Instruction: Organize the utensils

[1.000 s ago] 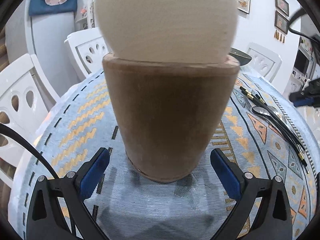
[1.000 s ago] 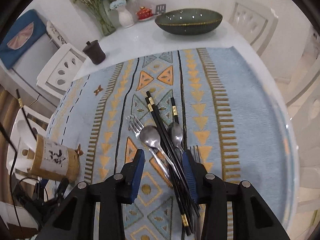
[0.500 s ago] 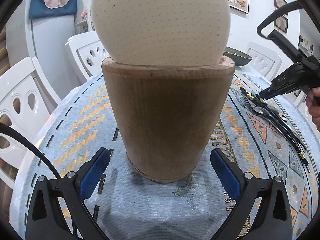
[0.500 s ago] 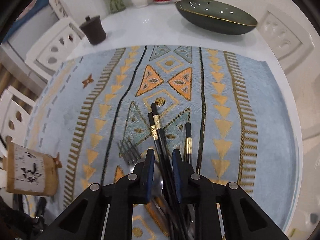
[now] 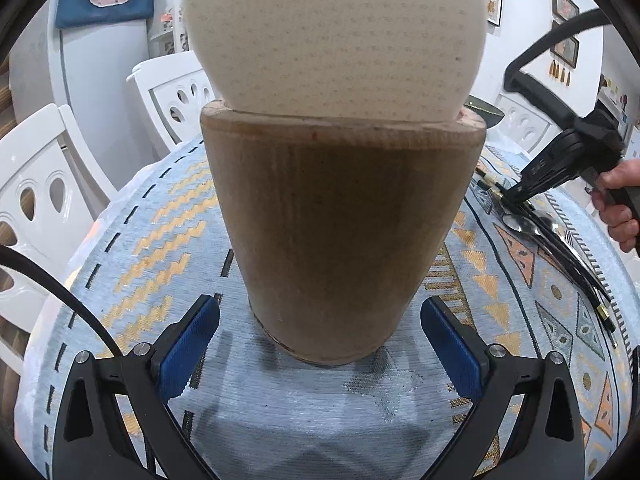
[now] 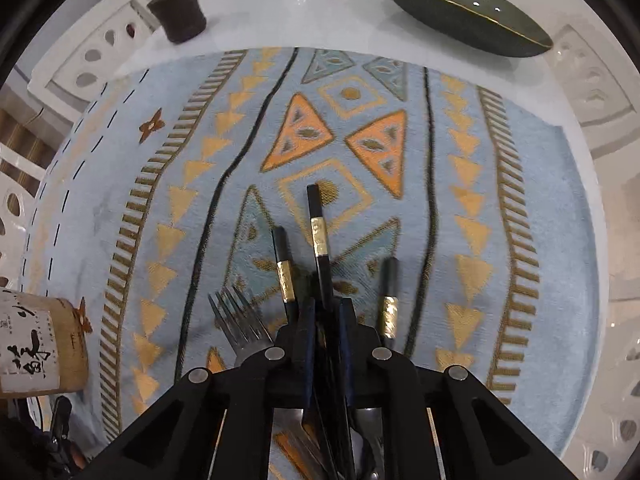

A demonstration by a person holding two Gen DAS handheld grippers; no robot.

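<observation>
The left tongs are held wide open, their blue pads set on either side of a brown wooden holder without touching it; the holder stands upright on the patterned blue cloth that covers the counter, and a broad pale wooden blade rises from its mouth. The right tongs are pointed steeply down over a cluster of utensils lying on the cloth well to the right of the holder, as seen from the left wrist view. Their jaws are closing, nearly together, on a black chopstick with a gold band, which passes between the pads. A second chopstick is seen just left of it, a third to the right, and a fork lies with its tines beside the left jaw. Spoons are visible among the chopsticks. A dark green bowl and a small dark lidded cup stand on the bare white counter beyond the cloth.
</observation>
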